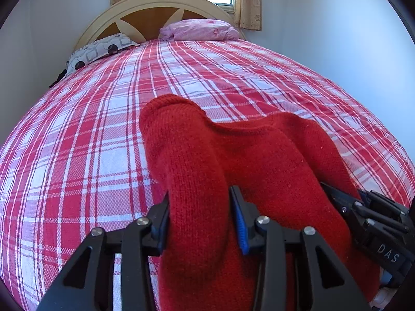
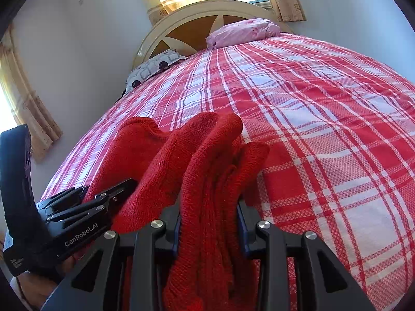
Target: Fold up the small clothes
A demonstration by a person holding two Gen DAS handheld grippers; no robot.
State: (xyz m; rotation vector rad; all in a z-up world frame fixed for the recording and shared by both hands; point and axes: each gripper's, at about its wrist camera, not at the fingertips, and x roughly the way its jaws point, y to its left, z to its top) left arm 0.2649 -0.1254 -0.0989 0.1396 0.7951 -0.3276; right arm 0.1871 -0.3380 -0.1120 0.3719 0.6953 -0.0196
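Observation:
A red knitted garment (image 1: 259,155) lies bunched on the near part of the plaid bed. My left gripper (image 1: 201,202) is shut on a thick rolled fold of it, the blue pads pressing the knit from both sides. In the right wrist view the same red knit (image 2: 145,155) rises in folds, and my right gripper (image 2: 208,215) is shut on another bunched fold of it. Each gripper shows in the other's view: the right one (image 1: 363,207) at the garment's right side, the left one (image 2: 103,197) at its left side.
The bed carries a red and white plaid sheet (image 1: 103,129) that stretches far ahead. A patterned grey pillow (image 1: 96,51) and a pink pillow (image 1: 199,29) lie by the headboard (image 1: 153,10). White walls flank the bed, with a curtained window behind.

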